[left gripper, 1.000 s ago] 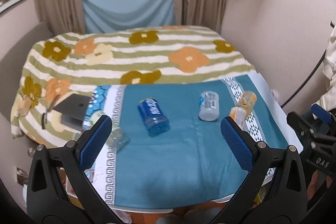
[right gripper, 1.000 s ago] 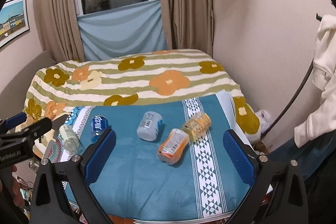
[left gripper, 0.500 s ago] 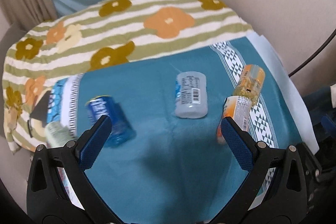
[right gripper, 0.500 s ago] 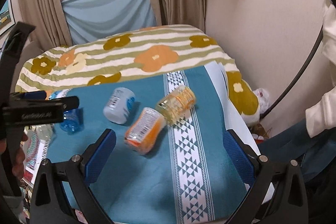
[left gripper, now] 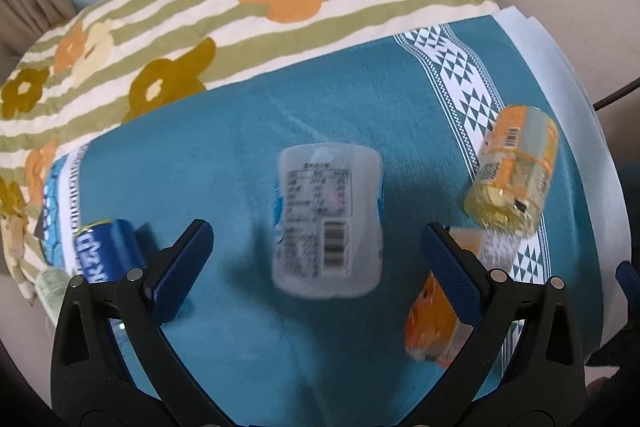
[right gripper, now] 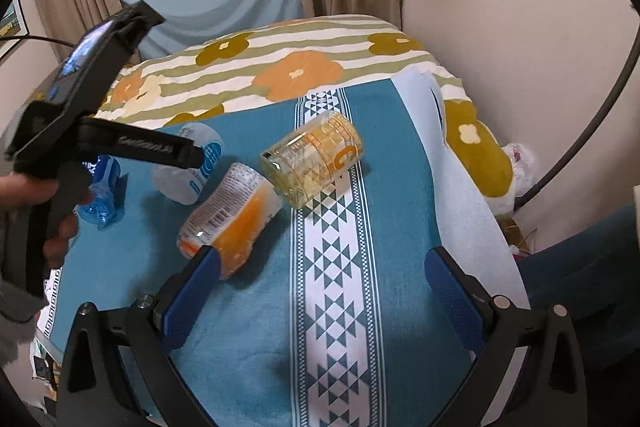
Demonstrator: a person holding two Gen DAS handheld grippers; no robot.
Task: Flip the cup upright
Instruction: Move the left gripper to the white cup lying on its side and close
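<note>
The white cup [left gripper: 327, 223] lies on its side, long axis pointing away, between the left gripper's [left gripper: 318, 247] spread jaws.

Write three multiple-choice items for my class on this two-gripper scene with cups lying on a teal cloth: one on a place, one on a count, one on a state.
1. Which cup lies straight ahead between the left gripper's open fingers?
A. the white cup
B. the yellow cup
C. the blue cup

2. How many cups in all show up lying on the teal cloth in the right wrist view?
A. two
B. four
C. six

3. What state is the right gripper in?
A. shut on the orange cup
B. shut on nothing
C. open, holding nothing

Answers:
1. A, the white cup sits centred between the blue pads.
2. B, blue, white, orange and yellow cups appear.
3. C, its fingers stand wide apart with only cloth between.
</note>
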